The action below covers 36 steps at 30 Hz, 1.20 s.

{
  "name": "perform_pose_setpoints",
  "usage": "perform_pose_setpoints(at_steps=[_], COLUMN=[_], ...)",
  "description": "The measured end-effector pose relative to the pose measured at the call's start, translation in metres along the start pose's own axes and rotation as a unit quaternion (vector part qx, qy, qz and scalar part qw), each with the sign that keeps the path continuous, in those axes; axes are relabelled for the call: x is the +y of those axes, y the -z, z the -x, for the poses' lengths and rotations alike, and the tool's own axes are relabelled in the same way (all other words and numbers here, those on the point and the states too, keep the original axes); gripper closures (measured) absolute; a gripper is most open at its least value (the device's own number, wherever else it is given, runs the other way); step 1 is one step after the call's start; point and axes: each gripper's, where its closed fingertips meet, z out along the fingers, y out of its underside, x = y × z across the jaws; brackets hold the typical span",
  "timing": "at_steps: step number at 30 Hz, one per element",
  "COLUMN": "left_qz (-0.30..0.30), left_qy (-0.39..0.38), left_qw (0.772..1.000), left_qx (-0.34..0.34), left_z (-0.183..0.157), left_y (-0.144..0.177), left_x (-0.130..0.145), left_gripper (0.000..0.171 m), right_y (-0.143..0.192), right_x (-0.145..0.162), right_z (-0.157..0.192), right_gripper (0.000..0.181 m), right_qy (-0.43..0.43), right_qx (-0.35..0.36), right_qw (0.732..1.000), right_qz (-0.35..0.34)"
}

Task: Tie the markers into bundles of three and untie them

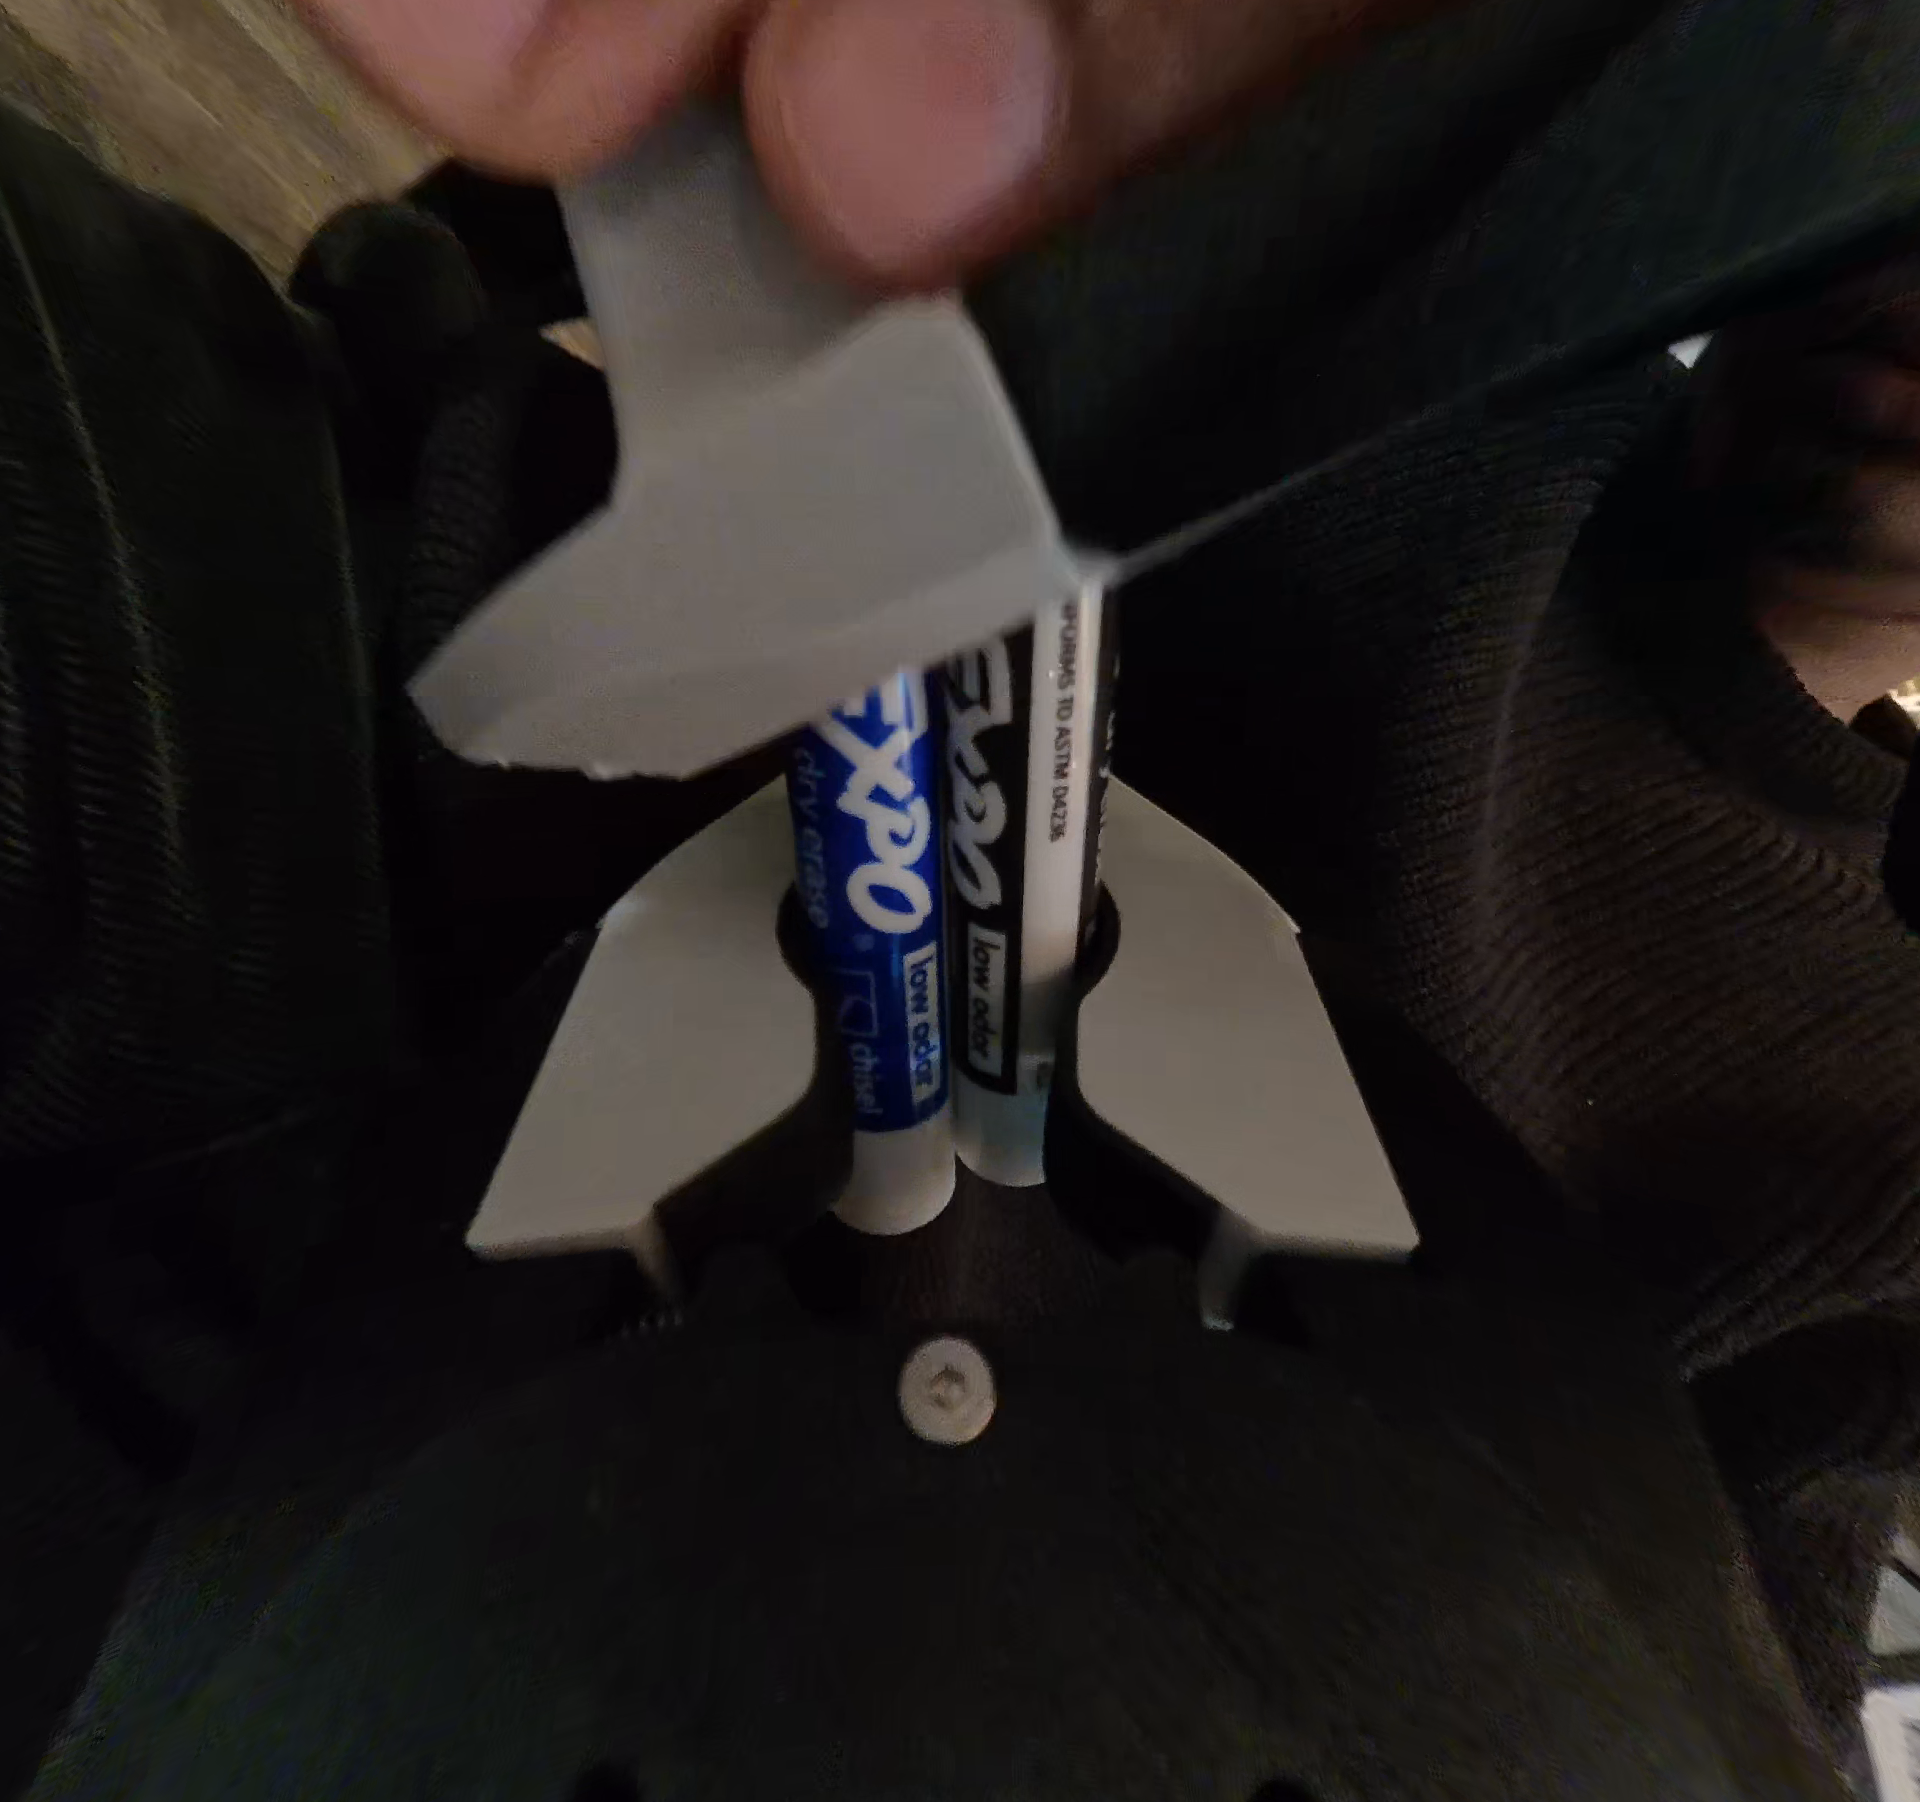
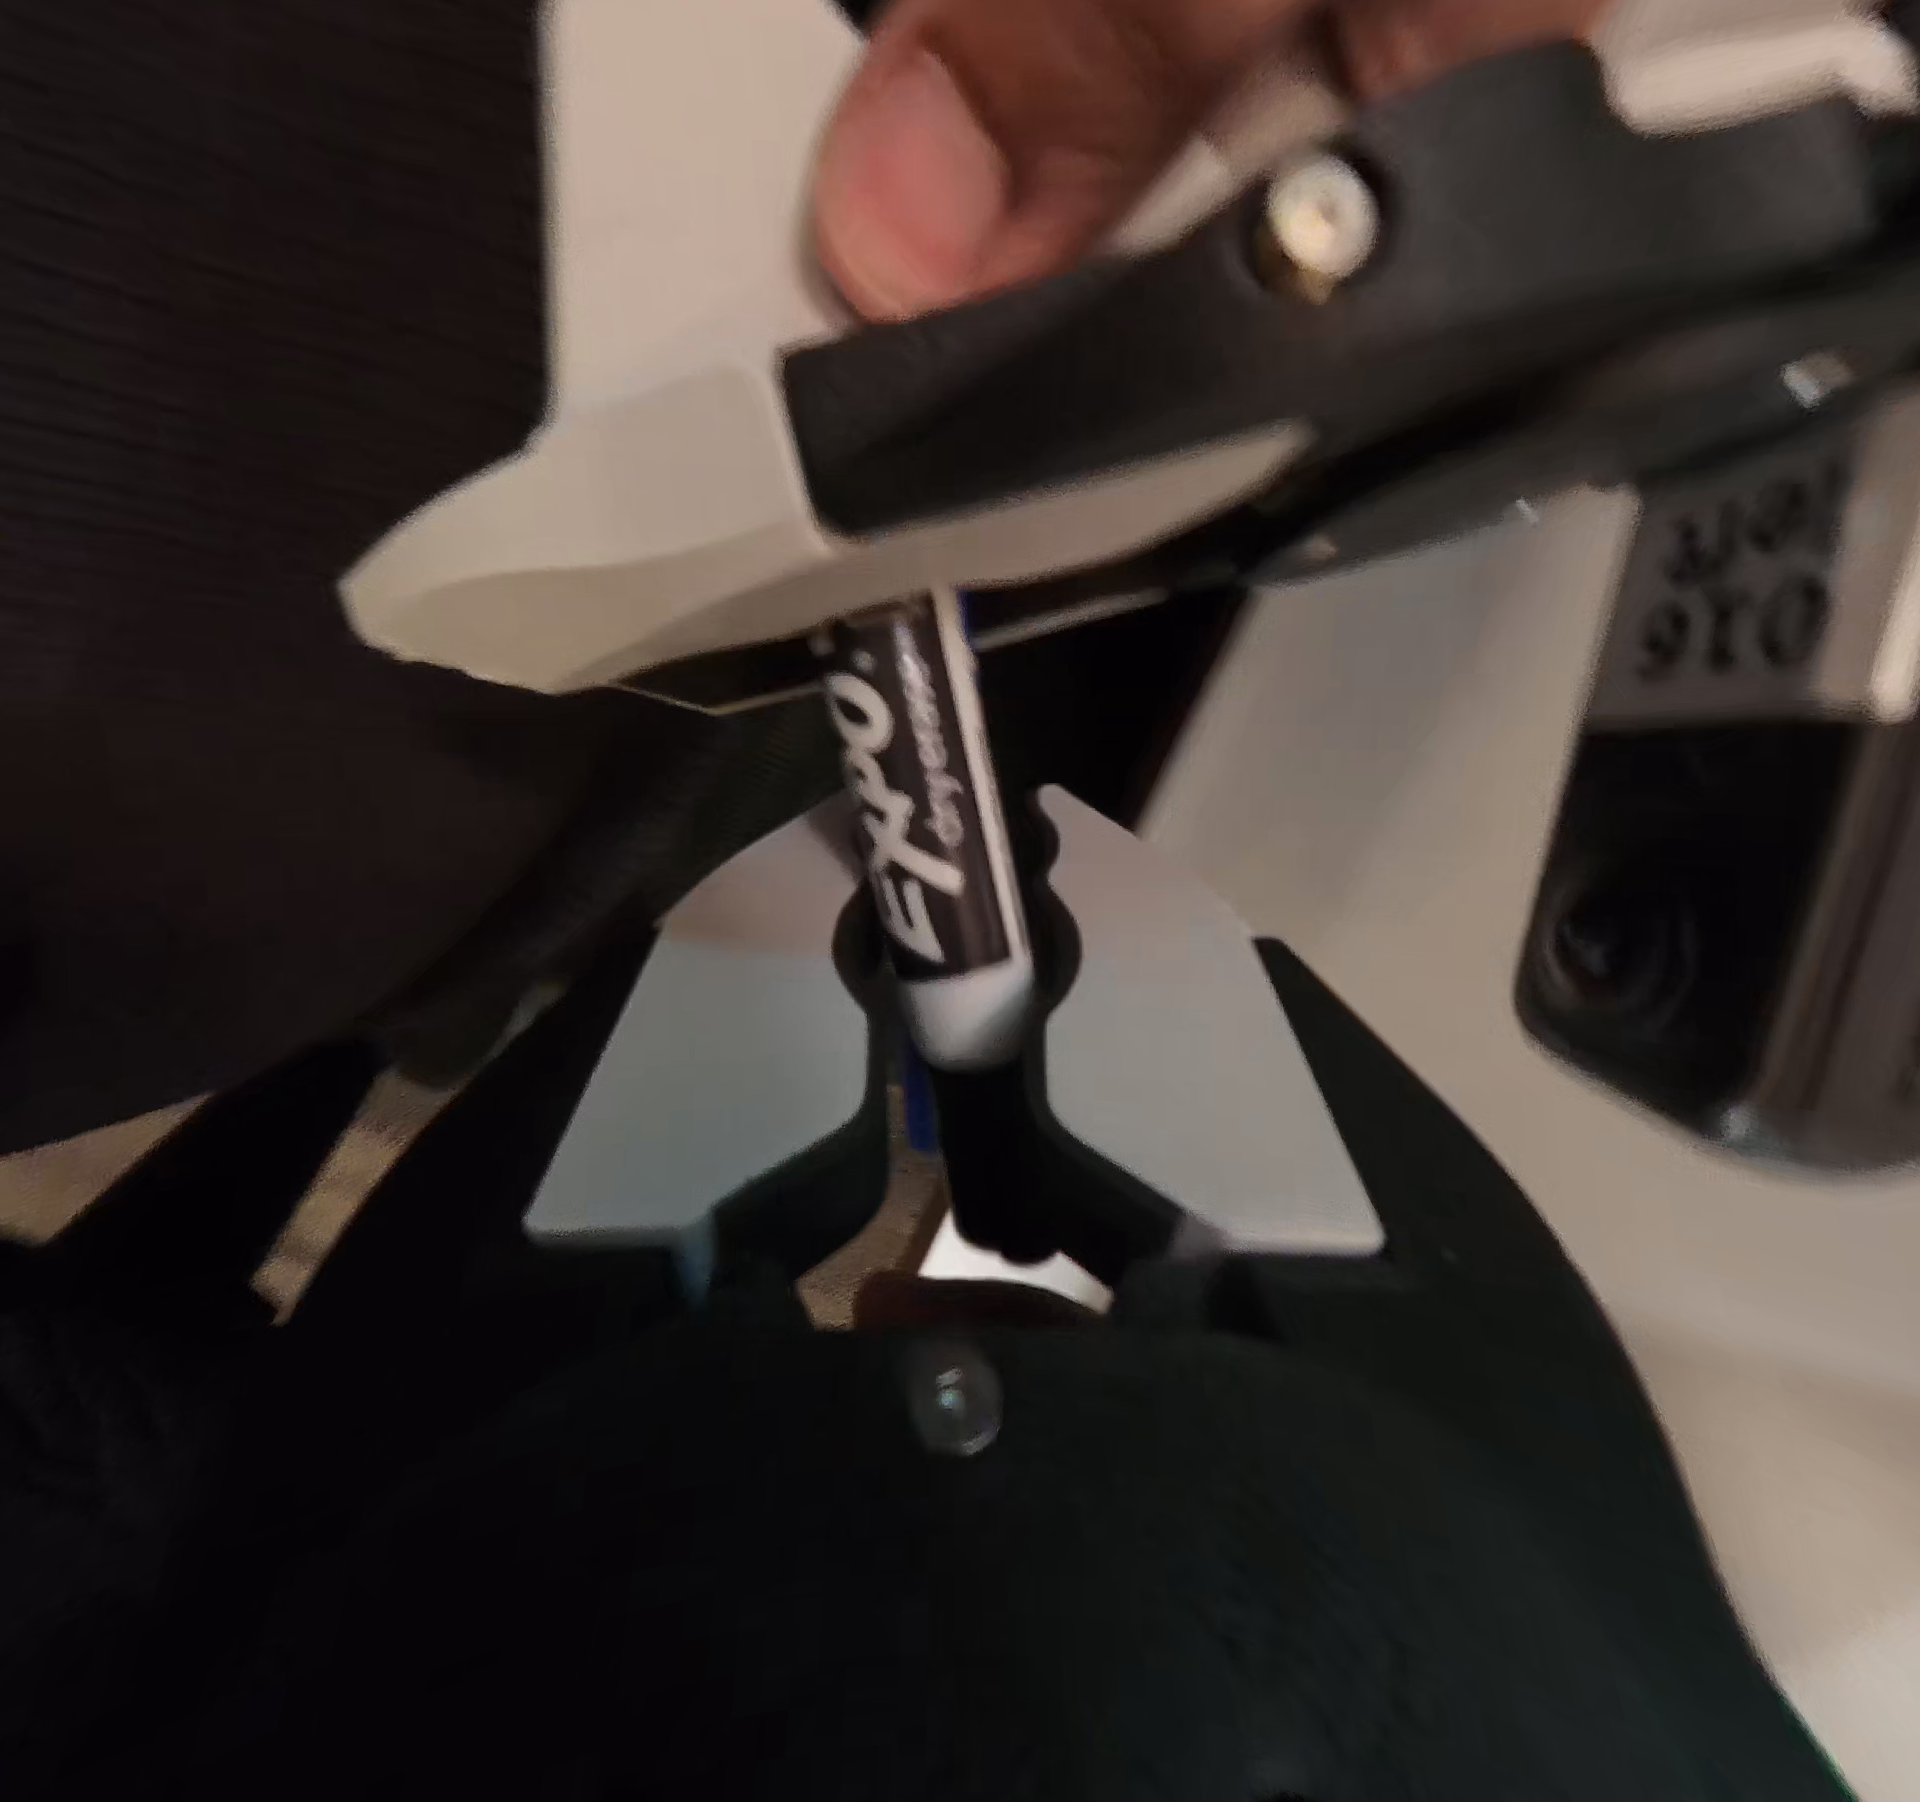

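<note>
The upper ends of the blue-labelled white dry-erase marker [image 1: 878,931] and the black-labelled white dry-erase marker [image 1: 987,900] are hidden behind a pale grey plastic finger [image 1: 748,547] of the other gripper. The person's fingertips [image 1: 904,90] above it are blurred and cut off by the top edge. In the right wrist view, the marker's far end is covered by the same white finger [image 2: 623,381], and a second, blue marker behind it is barely seen. The black camera housing [image 2: 1714,921] at right is blurred and cropped.

Both wrist cameras close (sharing markers [image 1: 935,921]).
</note>
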Motion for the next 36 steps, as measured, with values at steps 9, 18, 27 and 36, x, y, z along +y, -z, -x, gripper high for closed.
perform_pose_setpoints(at_steps=[9,18,27,36], left_qz=[-0.068,-0.121,-0.037,-0.060], left_qy=[-0.104,-0.232,-0.227,-0.211], left_qw=[0.974,0.719,0.576,0.615], left_qx=[-0.188,-0.644,-0.784,-0.757], left_z=[0.011,0.024,0.034,0.038], left_y=[0.025,0.156,0.220,0.217], left_x=[-0.030,-0.061,-0.043,-0.043], left_gripper=[0.127,0.128,0.127,0.127], right_y=[0.046,0.120,0.115,0.093], right_x=[0.022,0.025,0.009,-0.002], right_z=[-0.043,-0.106,-0.143,-0.137], right_gripper=[0.140,0.125,0.124,0.123], right_qy=[-0.093,-0.277,-0.365,-0.343], right_qx=[0.097,0.100,0.062,0.069], right_qw=[0.985,0.830,0.685,0.724], right_qz=[-0.113,-0.474,-0.627,-0.595])
